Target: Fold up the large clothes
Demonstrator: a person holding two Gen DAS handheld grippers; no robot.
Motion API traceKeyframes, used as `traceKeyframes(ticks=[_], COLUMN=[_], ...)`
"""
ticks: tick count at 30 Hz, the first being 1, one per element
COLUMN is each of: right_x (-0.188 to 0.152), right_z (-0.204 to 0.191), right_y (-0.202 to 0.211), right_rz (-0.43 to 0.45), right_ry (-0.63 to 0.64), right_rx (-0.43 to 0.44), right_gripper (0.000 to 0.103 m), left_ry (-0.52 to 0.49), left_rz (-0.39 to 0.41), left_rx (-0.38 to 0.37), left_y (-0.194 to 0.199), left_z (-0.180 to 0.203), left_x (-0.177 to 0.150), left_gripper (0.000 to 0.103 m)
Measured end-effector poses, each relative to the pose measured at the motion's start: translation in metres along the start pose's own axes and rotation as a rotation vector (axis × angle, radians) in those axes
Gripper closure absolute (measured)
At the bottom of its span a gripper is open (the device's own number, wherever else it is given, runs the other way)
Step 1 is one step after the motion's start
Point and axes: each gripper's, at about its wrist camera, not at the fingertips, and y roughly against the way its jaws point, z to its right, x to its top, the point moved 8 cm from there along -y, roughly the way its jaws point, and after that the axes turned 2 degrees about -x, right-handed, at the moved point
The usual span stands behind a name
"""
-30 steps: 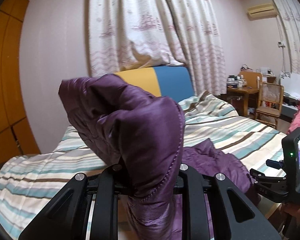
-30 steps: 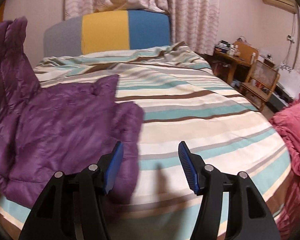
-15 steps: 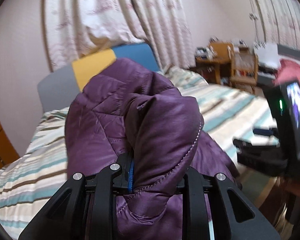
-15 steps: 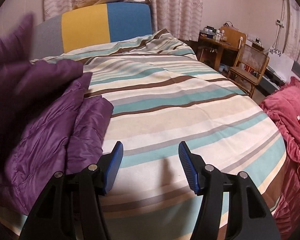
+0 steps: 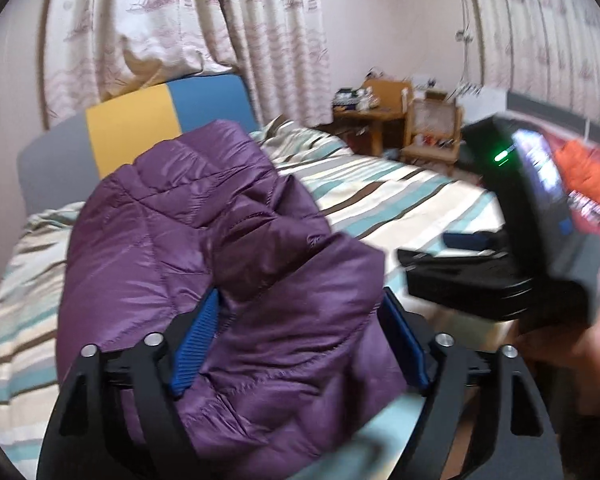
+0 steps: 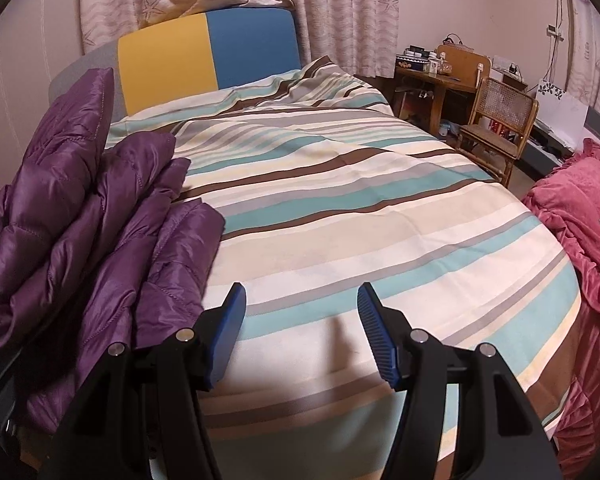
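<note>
Opening left gripper point(image 5: 300, 332) around purple jacket point(image 5: 236, 264); right gripper point(image 6: 300, 320) half-open, empty.

Black gripper point(image 6: 300, 332) frames, silver screws, ribbed blue fingers point(image 6: 376, 332)

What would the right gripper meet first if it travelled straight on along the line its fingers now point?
Probably the striped bed cover: the right gripper stands open with nothing between its fingers and points down at bare bedding. The purple jacket lies off to its left, seemingly outside that line.
</note>
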Motion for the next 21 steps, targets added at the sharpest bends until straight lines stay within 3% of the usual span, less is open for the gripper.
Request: traceKeyframes(ticks=[5, 9, 12, 15, 18, 21], right_x=[0.001, 0.005, 0.008, 0.014, 0.021, 0.027], right_z=[-0.003, -0.005, -0.007, -0.012, -0.02, -0.029], right_y=[0.001, 0.005, 0.007, 0.015, 0.025, 0.034], right_rz=[0.005, 0.02, 0.029, 0.048, 0.076, 0.097], right_ry=[0.016, 0.018, 0.014, 0.02, 0.037, 0.057], right_rx=[0.005, 0.009, 0.019, 0.038, 0.055, 0.067], right_gripper=[0.045, 0.045, 0.045, 0.045, 0.042, 0.041], left_ry=[0.083, 0.188, 0.29, 0.462, 0.661, 0.85], left_rz=[0.03, 0.119, 0.181, 0.224, 0.214, 0.135], left_rx=[-0.133, -0.219, -0.141, 0.005, 0.161, 0.279], left_y=[0.021, 0.058, 0.076, 0.086, 0.087, 0.082], left_z=[0.009, -0.001, -0.036, -0.093, -0.153, -0.201], left_x=[-0.002, 0.004, 0.005, -0.004, -0.02, -0.046], left_gripper=[0.018, 0.018, 0.018, 0.018, 0.018, 0.013])
